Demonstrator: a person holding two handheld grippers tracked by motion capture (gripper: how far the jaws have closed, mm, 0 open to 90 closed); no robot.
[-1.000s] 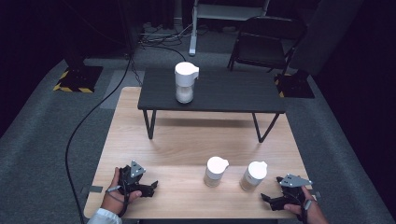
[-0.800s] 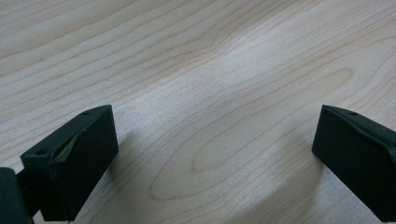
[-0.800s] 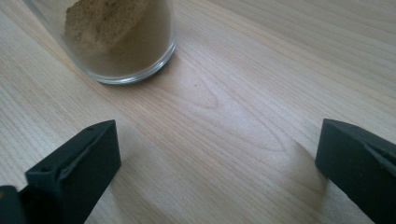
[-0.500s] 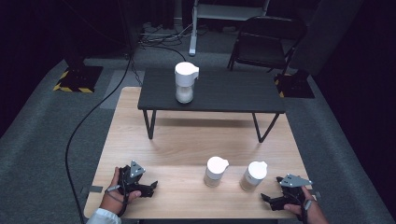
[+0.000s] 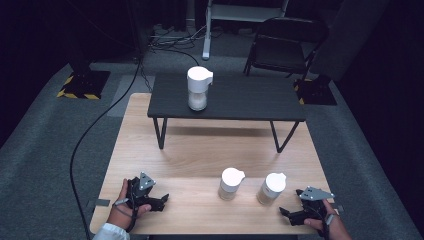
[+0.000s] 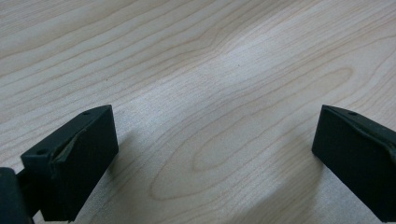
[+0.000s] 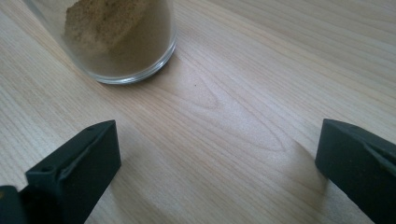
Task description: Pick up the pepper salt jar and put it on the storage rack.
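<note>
While resting low on the wooden worktop (image 5: 200, 155), left hand-held gripper (image 5: 159, 200) at the near left corner, jaws spread wide with bare wood grain between them in the left gripper view, touching no jar. Right hand-held gripper (image 5: 289, 214) at the near right corner, jaws likewise spread wide, nothing between them. Two white-lidded jars upright on the near half of the worktop, side by side but apart: left jar (image 5: 230, 183) near the middle, right jar (image 5: 271, 188) just beside the right hand-held gripper, not touching it. Seen in the right gripper view as a clear glass base (image 7: 122, 39) partly filled with tan powder, up and left of the open jaws, outside the gap. Third jar (image 5: 198, 88), also white-lidded with pale contents, upright on the left part of a small black table (image 5: 240, 100) standing across the far half of the worktop, well apart from both hand-held grippers. Left hand (image 5: 122, 212) and right hand (image 5: 332, 227) wrapped around the grippers at the near edge. Cable (image 5: 87, 140) trailing away on the grey floor at left, black chair (image 5: 287, 42) beyond the small table.
</note>
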